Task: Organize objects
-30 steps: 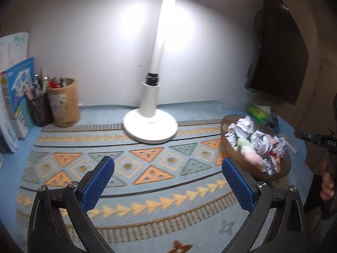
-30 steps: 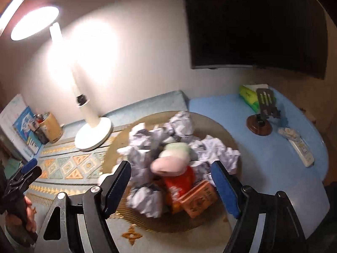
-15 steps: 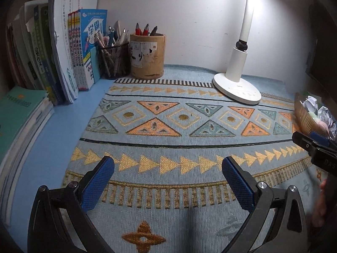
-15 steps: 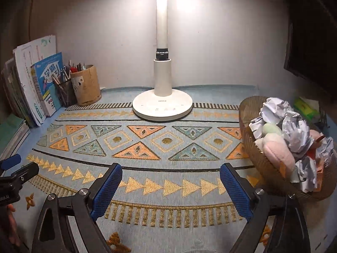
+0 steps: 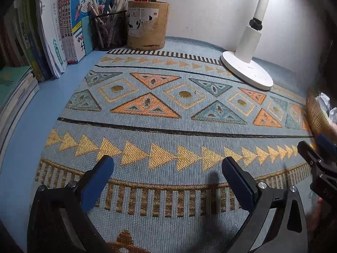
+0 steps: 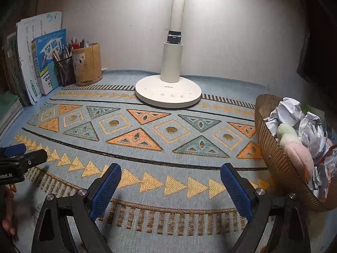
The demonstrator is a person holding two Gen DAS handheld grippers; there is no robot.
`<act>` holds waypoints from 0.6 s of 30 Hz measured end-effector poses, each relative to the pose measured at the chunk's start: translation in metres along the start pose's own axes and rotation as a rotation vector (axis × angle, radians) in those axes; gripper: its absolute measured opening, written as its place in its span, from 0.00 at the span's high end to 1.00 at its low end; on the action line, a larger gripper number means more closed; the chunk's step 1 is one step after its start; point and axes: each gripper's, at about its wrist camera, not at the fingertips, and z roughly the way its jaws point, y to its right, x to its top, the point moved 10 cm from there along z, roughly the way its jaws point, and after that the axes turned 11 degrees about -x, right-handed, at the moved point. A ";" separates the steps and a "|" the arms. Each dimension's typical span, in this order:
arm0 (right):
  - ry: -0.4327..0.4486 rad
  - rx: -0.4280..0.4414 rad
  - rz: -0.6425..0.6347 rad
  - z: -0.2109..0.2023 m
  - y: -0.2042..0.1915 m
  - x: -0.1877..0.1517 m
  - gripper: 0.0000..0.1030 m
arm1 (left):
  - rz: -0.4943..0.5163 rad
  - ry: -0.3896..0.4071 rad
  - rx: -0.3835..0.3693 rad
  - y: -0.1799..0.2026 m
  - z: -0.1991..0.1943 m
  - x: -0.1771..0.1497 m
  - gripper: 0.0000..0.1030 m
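The lit desk lamp [image 6: 175, 42] throws glare on the wall, while fisheye-bent edges fall dark.

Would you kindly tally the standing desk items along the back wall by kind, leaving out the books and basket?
Desk lamp: 1
Pen holders: 2, a black mesh cup and a tan cylinder
Total: 3
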 end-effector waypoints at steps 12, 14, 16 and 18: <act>-0.048 -0.020 0.036 0.009 0.008 -0.004 0.06 | 0.029 -0.026 0.058 0.001 0.006 0.001 0.00; -0.054 -0.017 0.028 0.010 0.007 -0.005 0.05 | 0.030 -0.027 0.058 0.000 0.006 0.001 0.00; -0.058 -0.022 0.023 0.010 0.006 -0.005 0.05 | 0.030 -0.027 0.058 0.000 0.006 0.001 0.00; -0.059 -0.022 0.023 0.011 0.006 -0.006 0.05 | 0.030 -0.027 0.058 0.000 0.006 0.001 0.00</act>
